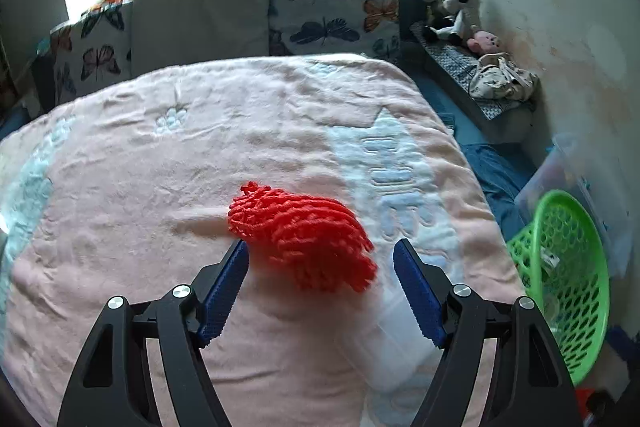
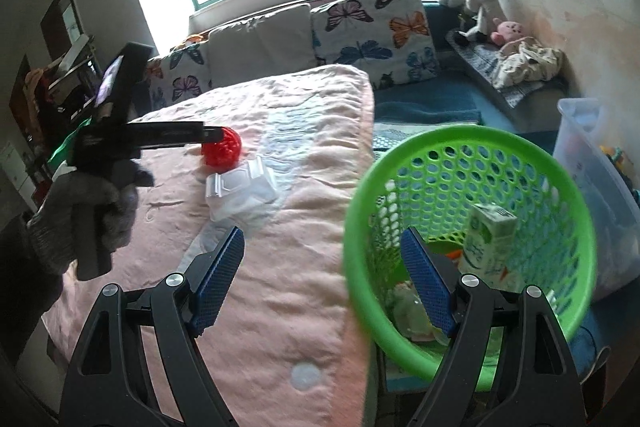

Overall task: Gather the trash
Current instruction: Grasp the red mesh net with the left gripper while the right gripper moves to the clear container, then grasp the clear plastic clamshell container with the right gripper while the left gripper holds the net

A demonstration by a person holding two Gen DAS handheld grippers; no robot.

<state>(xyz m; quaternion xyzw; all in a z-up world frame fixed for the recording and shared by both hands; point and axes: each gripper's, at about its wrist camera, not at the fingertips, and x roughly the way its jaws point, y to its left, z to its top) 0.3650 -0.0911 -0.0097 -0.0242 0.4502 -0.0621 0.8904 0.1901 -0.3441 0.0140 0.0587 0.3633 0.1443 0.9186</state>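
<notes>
A red foam net [image 1: 300, 235] lies on the pink blanket [image 1: 160, 187]. My left gripper [image 1: 320, 247] is open around its near end; the left pad [image 1: 228, 287] is at its edge and the right pad is clear of it. A clear plastic container [image 1: 400, 343] shows blurred under the right finger. In the right wrist view a gloved hand [image 2: 92, 211] holds the left gripper [image 2: 216, 135] at the red net [image 2: 222, 149], with the clear container [image 2: 240, 191] just in front. My right gripper [image 2: 322, 235] is open, with the near rim of the green basket [image 2: 440, 147] between its fingers, untouched.
The basket holds a milk carton [image 2: 486, 247] and crumpled plastic [image 2: 408, 311]. It sits off the bed's right edge, beside a clear storage bin [image 2: 592, 163]. Butterfly pillows [image 2: 372, 31] line the head of the bed. Stuffed toys [image 2: 480, 7] sit along the right wall.
</notes>
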